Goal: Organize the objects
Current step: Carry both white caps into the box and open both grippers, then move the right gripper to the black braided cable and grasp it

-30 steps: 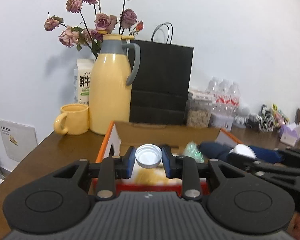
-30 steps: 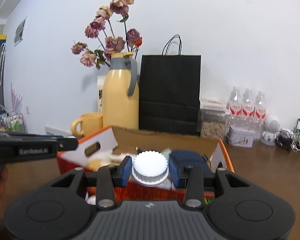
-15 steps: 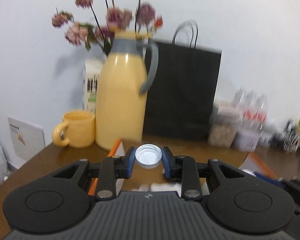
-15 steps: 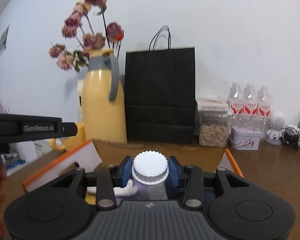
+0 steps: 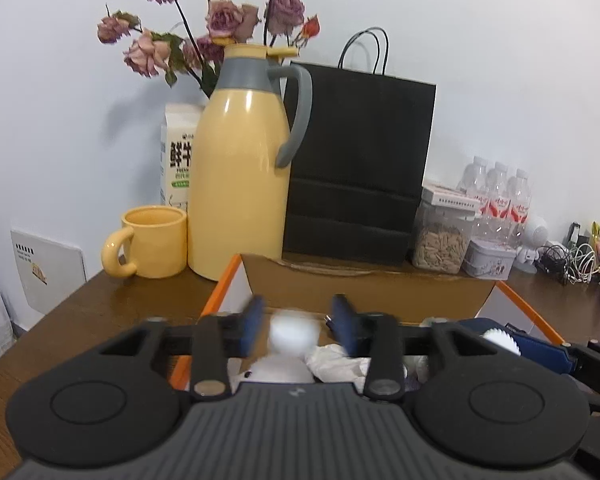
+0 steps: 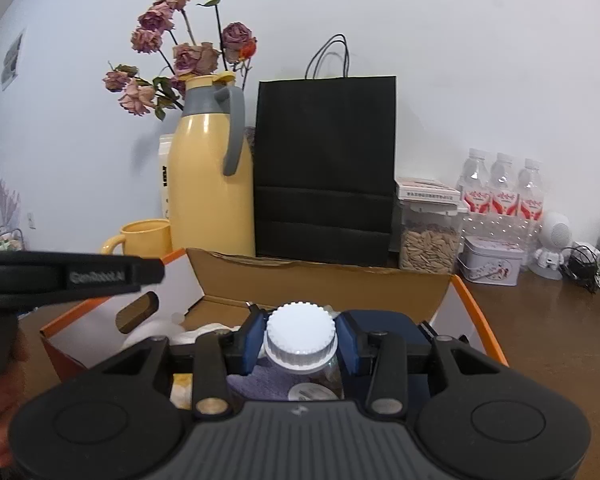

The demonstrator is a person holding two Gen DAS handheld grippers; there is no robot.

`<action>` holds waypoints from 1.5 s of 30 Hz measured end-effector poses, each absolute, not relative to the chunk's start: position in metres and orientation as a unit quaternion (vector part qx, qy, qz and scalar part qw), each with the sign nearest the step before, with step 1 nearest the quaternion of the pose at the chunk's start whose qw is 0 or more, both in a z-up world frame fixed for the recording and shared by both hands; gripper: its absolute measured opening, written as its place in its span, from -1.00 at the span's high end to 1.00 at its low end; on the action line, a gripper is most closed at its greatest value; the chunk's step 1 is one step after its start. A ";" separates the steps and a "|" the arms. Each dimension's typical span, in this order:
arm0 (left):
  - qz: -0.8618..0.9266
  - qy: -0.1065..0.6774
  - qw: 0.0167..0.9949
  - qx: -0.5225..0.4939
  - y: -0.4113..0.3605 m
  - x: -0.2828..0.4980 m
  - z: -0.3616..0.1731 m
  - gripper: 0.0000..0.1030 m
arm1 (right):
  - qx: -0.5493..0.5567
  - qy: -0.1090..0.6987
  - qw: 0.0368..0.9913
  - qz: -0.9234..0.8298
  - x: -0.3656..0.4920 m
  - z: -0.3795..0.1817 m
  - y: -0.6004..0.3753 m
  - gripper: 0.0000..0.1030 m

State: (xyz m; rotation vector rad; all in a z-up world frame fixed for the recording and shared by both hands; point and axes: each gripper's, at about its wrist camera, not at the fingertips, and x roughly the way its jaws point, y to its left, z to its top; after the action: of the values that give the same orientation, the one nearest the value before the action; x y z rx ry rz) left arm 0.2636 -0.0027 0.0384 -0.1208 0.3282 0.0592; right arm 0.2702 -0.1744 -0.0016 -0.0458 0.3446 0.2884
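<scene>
Left gripper [image 5: 296,326]: jaws have just been opening; now spread, clear of the small white cap [image 5: 293,332], blurred, apparently dropping free above the cardboard box [image 5: 364,284].
Right gripper [image 6: 300,342]: jaws pinch the ribbed white lid [image 6: 300,334] of a clear jar [image 6: 320,380], held over the box.
Jar handling: judged rigid, smooth-walled, possibly breakable; ribbed lid gives the surest hold.
Cap handling: light, stiff, likely to bounce.
Box: sits on the brown surface [image 6: 548,320], already crowded.

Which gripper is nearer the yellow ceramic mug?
Left. The left gripper is over the orange cardboard box's mug-side edge; the right gripper sits farther across from the yellow ceramic mug.
</scene>
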 end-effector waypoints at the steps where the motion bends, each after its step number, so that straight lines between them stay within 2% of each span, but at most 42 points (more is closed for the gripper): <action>1: 0.031 0.158 0.985 -0.061 -0.002 0.261 0.039 -0.47 | -0.019 0.172 0.975 0.141 0.269 -0.002 -0.176 0.10; 2: 0.031 0.151 0.986 -0.061 -0.001 0.258 0.040 -0.78 | -0.016 0.171 0.975 0.139 0.268 -0.001 -0.177 -0.16; 4: 0.037 0.137 0.988 -0.063 0.000 0.252 0.041 -1.00 | -0.009 0.163 0.977 0.136 0.265 0.000 -0.180 -0.76; 8: 0.040 0.126 0.989 -0.067 0.002 0.247 0.043 -1.00 | -0.001 0.149 0.979 0.138 0.258 0.001 -0.183 -0.99; 33: 0.012 0.123 0.992 -0.026 0.000 0.186 0.031 -1.00 | -0.034 0.136 0.982 0.128 0.203 -0.003 -0.205 -0.99; 45: 0.008 0.176 0.984 -0.032 0.013 0.166 0.006 -1.00 | -0.033 0.159 0.982 0.096 0.171 -0.018 -0.235 -0.99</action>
State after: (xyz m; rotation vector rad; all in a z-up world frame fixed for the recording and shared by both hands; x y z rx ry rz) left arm 0.1661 0.0131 0.0059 -0.0649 0.3530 0.0164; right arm 0.1714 -0.2348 -0.0180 -0.0673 0.3201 0.1935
